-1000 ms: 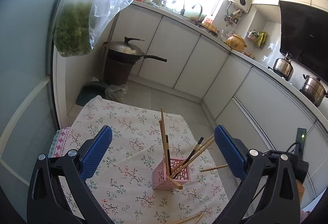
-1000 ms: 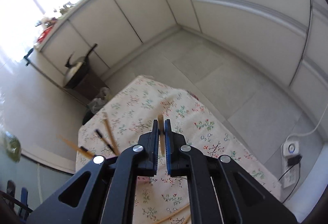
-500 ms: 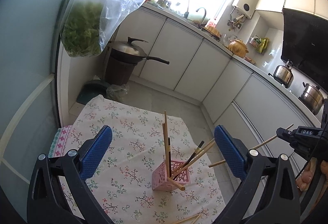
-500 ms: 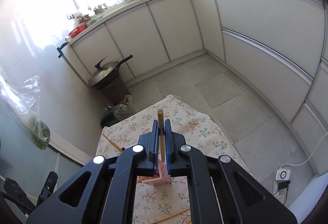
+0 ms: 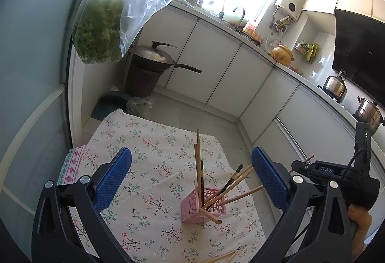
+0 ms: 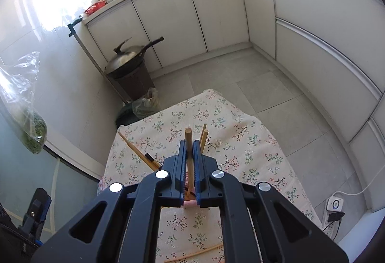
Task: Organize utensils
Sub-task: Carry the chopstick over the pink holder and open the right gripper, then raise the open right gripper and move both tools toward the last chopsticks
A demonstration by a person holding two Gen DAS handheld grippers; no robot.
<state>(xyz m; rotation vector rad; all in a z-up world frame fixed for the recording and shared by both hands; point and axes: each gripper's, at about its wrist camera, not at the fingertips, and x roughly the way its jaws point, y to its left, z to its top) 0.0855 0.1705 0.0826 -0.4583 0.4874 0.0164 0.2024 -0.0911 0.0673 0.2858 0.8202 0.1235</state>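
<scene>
We look down on a kitchen floor ringed by white cabinets [image 6: 216,10], where a floral cloth [image 5: 149,166] covers the low counter we work at. A lidded wok [image 5: 154,56] sits on a dark bin beside the cloth, and a clear bag of greens [image 5: 98,32] hangs at the left.

Our left gripper [image 5: 190,181] stands wide, its blue pads well apart and nothing between them; it frames a pink lattice holder [image 5: 204,207] on the cloth. Several chopsticks [image 5: 198,162] already stand in that holder — some upright, others leaning toward the right.

Our right gripper [image 6: 190,150] is clamped narrowly on a single wooden chopstick [image 6: 189,140], whose blunt end pokes up past the fingertips. The holder lies directly below and behind those closed pads, only a pink sliver of it showing. From the left wrist view the same stick's tip juts out of the right gripper — to the right of the holder and above it.

Two loose chopsticks [image 6: 192,254] lie flat on the cloth at the near edge.
</scene>
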